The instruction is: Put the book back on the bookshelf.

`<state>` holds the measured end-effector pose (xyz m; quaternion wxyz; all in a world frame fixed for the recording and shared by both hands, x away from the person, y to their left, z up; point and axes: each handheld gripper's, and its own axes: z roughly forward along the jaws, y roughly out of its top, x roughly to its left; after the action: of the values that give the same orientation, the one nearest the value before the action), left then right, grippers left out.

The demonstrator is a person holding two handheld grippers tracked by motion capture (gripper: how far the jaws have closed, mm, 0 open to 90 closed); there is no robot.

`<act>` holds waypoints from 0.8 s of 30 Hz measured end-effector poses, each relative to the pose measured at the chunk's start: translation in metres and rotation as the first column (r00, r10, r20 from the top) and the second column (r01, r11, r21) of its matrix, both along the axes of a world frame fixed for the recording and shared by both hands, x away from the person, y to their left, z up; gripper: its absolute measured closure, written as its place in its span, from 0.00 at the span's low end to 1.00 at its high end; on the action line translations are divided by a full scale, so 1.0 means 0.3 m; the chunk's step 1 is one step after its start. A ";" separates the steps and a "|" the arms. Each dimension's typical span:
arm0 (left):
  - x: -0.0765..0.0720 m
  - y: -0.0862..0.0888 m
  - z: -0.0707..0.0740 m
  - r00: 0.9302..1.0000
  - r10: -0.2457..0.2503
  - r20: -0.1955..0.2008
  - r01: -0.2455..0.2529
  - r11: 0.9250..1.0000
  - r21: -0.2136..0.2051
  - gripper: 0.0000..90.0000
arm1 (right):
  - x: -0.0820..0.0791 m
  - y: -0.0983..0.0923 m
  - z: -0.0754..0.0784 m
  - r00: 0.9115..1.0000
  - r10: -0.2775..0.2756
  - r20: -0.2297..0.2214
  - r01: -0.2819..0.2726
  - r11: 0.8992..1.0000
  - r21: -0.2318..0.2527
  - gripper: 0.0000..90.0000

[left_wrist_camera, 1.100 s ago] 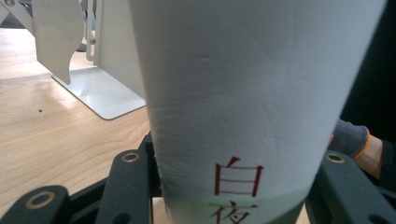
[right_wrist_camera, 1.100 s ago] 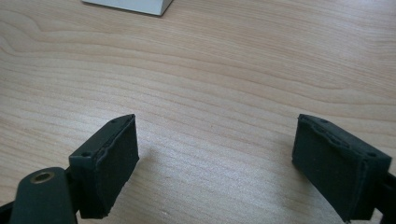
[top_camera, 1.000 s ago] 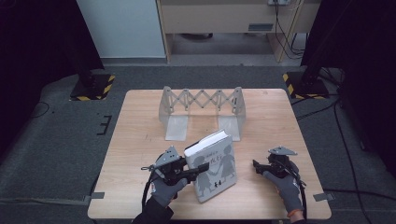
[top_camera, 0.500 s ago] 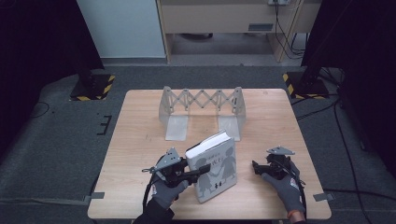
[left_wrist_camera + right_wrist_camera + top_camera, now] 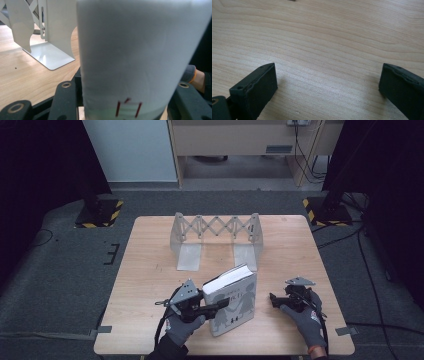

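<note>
I have the book [image 5: 234,300] in the lower middle of the high view, tilted, its lower end on the table [image 5: 150,270], in front of the folding metal bookend rack [image 5: 216,234]. My left gripper [image 5: 219,306] is clamped on its thickness; its jaws have just been loosening a little, yet the book stays between them. My right gripper [image 5: 274,298] at lower right has just been opening and stands wide apart, empty over bare wood. I judge the book thick, stiff and rather heavy, with a smooth cover that may slip. I think holding near the spine, across the closed pages, is safest.
</note>
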<state>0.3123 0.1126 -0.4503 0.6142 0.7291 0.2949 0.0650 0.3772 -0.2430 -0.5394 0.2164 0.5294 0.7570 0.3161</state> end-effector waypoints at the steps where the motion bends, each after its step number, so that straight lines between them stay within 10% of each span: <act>1: -0.001 -0.002 0.005 1.000 -0.002 0.006 0.002 1.000 -0.001 0.51 | 0.000 0.000 0.000 1.000 0.001 0.001 -0.001 1.000 -0.001 0.02; 24: 0.028 -0.060 0.134 0.998 -0.035 0.044 0.035 0.999 0.012 0.45 | -0.001 0.003 0.000 1.000 0.017 -0.002 -0.017 1.000 0.001 0.02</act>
<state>0.3207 0.0946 -0.4100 0.6175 0.7359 0.2682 0.0719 0.3770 -0.2423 -0.5394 0.2129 0.5232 0.7616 0.3176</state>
